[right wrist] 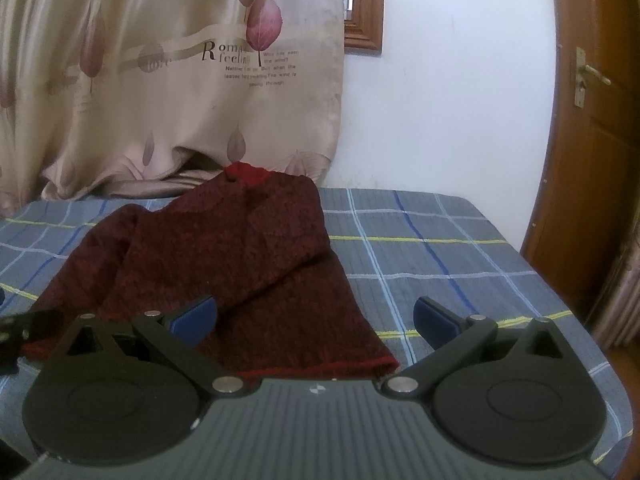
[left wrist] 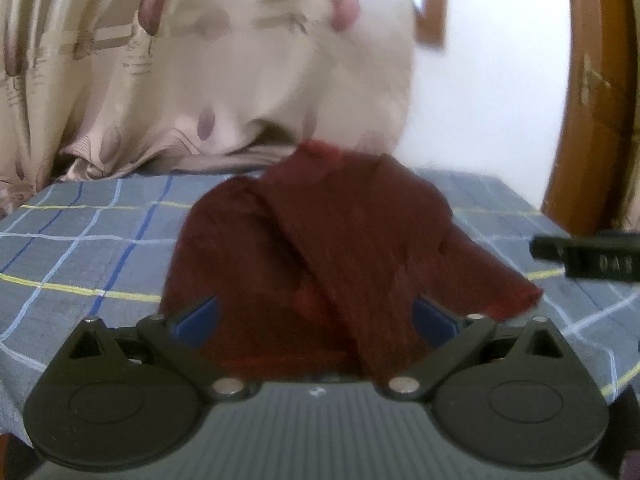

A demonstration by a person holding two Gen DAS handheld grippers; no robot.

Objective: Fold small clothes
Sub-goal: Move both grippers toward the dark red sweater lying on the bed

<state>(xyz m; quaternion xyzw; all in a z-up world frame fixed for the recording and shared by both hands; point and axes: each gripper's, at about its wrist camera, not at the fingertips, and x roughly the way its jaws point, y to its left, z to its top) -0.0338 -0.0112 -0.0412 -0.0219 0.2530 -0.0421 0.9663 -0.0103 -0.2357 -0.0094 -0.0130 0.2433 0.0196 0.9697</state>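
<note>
Sweater (right wrist: 224, 264), one dark red knit, lies rumpled on my plaid bedsheet (right wrist: 440, 248), filling the spread left gripper (left wrist: 316, 316) and hiding its fingertips. My right gripper (right wrist: 316, 316) gapes at the hem corner, holding nothing. Beyond hang one leaf-print curtain (right wrist: 160, 80) and a brown door (right wrist: 592, 140); the left view is blurred.

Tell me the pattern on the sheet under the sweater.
The sheet is grey-blue plaid with white, blue and yellow lines; it shows best in the right wrist view.

Left wrist view blurred; sweater (left wrist: 320, 248) hides the left gripper (left wrist: 316, 316) fingertips.
</note>
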